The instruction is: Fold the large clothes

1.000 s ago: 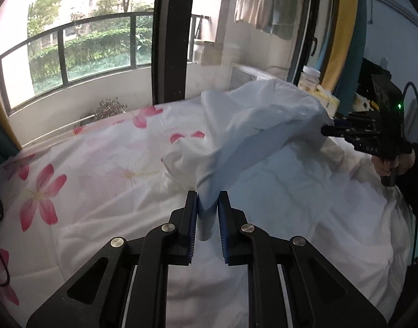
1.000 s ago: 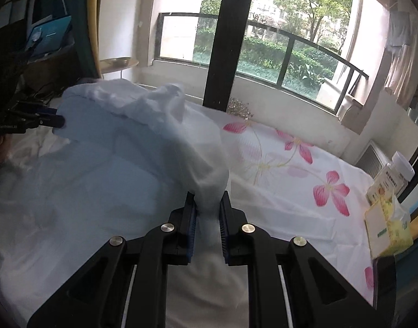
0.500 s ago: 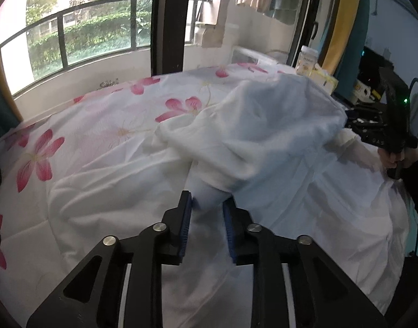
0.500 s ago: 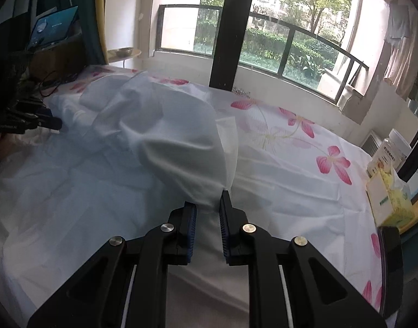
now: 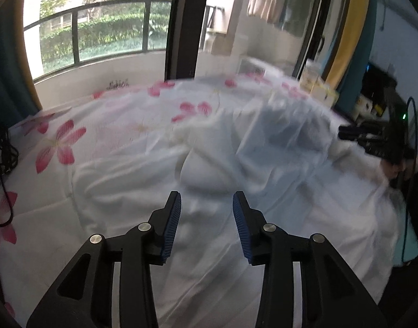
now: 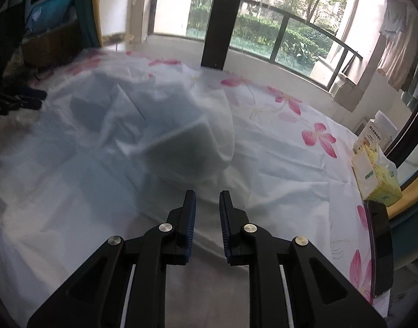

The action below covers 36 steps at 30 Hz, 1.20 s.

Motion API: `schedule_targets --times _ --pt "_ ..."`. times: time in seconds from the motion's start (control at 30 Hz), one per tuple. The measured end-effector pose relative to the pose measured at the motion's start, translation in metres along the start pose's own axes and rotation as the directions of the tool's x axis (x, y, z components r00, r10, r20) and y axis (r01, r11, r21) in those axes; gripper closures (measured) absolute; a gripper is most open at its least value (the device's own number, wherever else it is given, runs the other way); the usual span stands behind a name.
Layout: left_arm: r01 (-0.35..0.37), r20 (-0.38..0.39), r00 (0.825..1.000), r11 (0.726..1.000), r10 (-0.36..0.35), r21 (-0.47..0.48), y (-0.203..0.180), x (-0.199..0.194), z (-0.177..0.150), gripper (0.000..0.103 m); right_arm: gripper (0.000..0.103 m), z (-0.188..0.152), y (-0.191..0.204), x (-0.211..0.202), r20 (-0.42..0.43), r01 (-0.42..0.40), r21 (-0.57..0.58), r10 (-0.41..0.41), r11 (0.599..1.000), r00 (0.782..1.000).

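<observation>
Release follows the fold: left gripper (image 5: 206,213) fingers are opening, right gripper (image 6: 207,210) slightly parted, both off the white garment (image 6: 159,136) at frame centre; smoothing comes next.

A bed (image 6: 285,164) with a white sheet printed with pink flowers; a large white garment (image 6: 127,136) lies rumpled on it; a tissue pack (image 6: 375,175) sits at its edge.
</observation>
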<state>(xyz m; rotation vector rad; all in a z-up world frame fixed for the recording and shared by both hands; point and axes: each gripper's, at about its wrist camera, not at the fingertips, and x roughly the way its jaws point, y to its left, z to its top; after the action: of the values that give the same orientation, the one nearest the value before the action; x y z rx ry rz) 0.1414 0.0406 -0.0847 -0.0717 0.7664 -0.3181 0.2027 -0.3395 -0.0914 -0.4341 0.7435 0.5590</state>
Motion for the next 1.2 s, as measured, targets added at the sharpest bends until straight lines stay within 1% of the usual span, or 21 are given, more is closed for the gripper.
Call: schedule_targets --times 0.07,0.1,0.13,0.23,0.3,0.4,0.47,0.53,0.57,0.7,0.77,0.87,0.97,1.2 --pt "0.019 0.032 0.999 0.999 -0.018 -0.033 -0.001 0.001 0.009 0.059 0.086 0.006 -0.004 -0.004 0.031 -0.01 0.026 0.009 1.0 0.999" --pt "0.03 0.043 0.999 0.998 -0.027 -0.049 -0.001 0.004 0.013 0.055 0.086 0.012 -0.006 -0.005 0.046 -0.012 0.045 0.01 0.999 0.999" --pt "0.039 0.045 0.998 0.997 -0.036 -0.064 -0.002 0.009 0.017 0.053 0.086 0.017 -0.009 -0.004 0.059 -0.013 0.069 0.009 0.998 0.998" --pt "0.027 0.007 1.0 0.996 -0.027 -0.08 -0.006 0.028 0.021 0.053 0.086 0.027 -0.015 0.008 0.07 -0.018 0.139 0.009 0.99 0.998" --pt "0.019 -0.026 0.999 0.996 -0.021 -0.087 -0.006 0.039 0.021 0.053 0.086 0.031 -0.018 0.018 0.062 -0.015 0.171 0.005 0.985 0.998" --pt "-0.008 -0.071 0.997 0.996 0.002 -0.087 -0.004 0.05 0.015 0.053 0.086 0.03 -0.022 0.032 0.037 -0.031 0.212 0.023 0.977 0.999" --pt "-0.017 -0.085 0.996 0.996 0.01 -0.084 -0.002 0.051 0.01 0.053 0.086 0.026 -0.022 0.04 0.006 -0.034 0.216 0.033 0.976 0.999" --pt "-0.006 -0.11 0.994 0.995 -0.004 -0.096 0.001 0.052 0.003 0.052 0.086 0.019 -0.021 0.047 -0.031 -0.03 0.208 0.037 0.978 0.999" --pt "-0.005 -0.11 0.994 0.995 -0.005 -0.096 0.002 0.052 0.001 0.052 0.086 0.016 -0.019 0.049 -0.046 -0.034 0.203 0.044 0.979 0.998" --pt "-0.023 -0.106 0.994 0.995 0.013 -0.095 0.002 0.048 -0.003 0.051 0.083 0.011 -0.017 0.046 -0.047 -0.031 0.188 0.041 0.982 0.998" --pt "-0.039 -0.105 0.994 0.994 0.028 -0.103 0.001 0.048 -0.002 0.051 0.075 0.009 -0.016 0.045 -0.052 -0.017 0.187 0.027 0.982 0.998" --pt "-0.044 -0.095 0.995 0.993 0.034 -0.111 0.001 0.043 -0.004 0.051 0.07 0.007 -0.015 0.043 -0.07 -0.002 0.191 0.016 0.982 0.997" --pt "-0.041 -0.085 0.996 0.992 0.031 -0.119 -0.001 0.036 -0.006 0.051 0.068 0.007 -0.014 0.04 -0.087 0.002 0.187 0.014 0.982 0.996" --pt "-0.044 -0.042 0.998 0.992 0.04 -0.116 -0.007 0.008 -0.009 0.051 0.067 0.005 -0.009 0.027 -0.105 0.02 0.176 -0.002 0.984 0.994"
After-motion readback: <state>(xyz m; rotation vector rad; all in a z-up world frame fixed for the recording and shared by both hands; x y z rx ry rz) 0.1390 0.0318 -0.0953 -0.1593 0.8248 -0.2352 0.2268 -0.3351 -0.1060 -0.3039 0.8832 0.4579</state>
